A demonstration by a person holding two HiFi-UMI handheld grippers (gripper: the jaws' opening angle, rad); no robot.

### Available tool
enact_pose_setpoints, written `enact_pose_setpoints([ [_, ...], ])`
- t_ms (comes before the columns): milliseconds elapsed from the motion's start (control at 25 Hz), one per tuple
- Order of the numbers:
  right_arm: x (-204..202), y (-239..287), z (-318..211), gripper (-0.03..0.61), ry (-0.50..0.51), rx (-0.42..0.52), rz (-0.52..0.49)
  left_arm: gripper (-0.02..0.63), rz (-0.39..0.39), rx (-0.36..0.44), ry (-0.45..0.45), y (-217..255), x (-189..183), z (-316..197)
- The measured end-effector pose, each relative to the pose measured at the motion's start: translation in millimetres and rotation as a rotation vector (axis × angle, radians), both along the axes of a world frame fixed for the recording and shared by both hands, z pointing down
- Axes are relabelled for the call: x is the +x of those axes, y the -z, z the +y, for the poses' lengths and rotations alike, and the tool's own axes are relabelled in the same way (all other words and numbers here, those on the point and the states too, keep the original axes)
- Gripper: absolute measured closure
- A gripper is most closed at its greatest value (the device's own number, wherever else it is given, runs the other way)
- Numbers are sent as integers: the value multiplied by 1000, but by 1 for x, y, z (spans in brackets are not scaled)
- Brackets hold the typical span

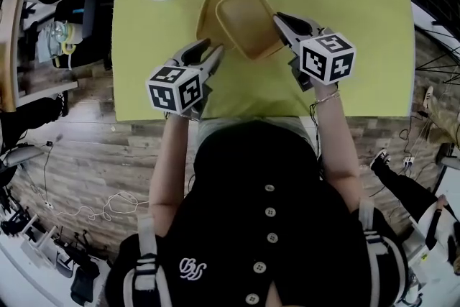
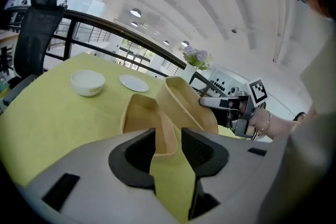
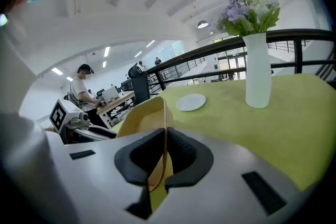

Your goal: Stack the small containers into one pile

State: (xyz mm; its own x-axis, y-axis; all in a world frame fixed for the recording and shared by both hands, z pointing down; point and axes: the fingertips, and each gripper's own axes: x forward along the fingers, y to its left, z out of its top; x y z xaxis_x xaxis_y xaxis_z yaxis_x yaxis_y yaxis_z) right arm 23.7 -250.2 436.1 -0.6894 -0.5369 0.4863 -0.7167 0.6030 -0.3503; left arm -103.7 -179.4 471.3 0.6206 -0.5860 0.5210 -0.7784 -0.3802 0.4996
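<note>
Yellow plastic is clamped by the right gripper (image 3: 164, 134): one wall of the lifted container (image 3: 143, 119) is pinched between its pads, and the container is held tilted just ahead of them. The left gripper (image 2: 168, 136) is released, with nothing pressed. The second container (image 2: 137, 119) is seen just beyond its jaws, on the green cloth (image 2: 47, 123). The nesting step is judged to be in hand. Next, the lifted container must be levelled and lowered into the second one.
</note>
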Motion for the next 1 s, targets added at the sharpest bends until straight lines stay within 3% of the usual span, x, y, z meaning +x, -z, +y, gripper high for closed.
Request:
enact_pose_setpoints([
  [400,-48,-11,-3,546,-99,-80,-156,454,-37,21,110,-1,-54,-1],
  [600,-59,-16,-5,545,-205,-172,-283,460,-66,24,104,-6,-64,-6],
  [760,-68,-24,-1,545,-252,-197,-320,460,-120,40,99,-9,-70,-11],
  [1000,-66,-32,0,543,-393,-240,-406,469,-104,29,113,-12,-75,-14],
])
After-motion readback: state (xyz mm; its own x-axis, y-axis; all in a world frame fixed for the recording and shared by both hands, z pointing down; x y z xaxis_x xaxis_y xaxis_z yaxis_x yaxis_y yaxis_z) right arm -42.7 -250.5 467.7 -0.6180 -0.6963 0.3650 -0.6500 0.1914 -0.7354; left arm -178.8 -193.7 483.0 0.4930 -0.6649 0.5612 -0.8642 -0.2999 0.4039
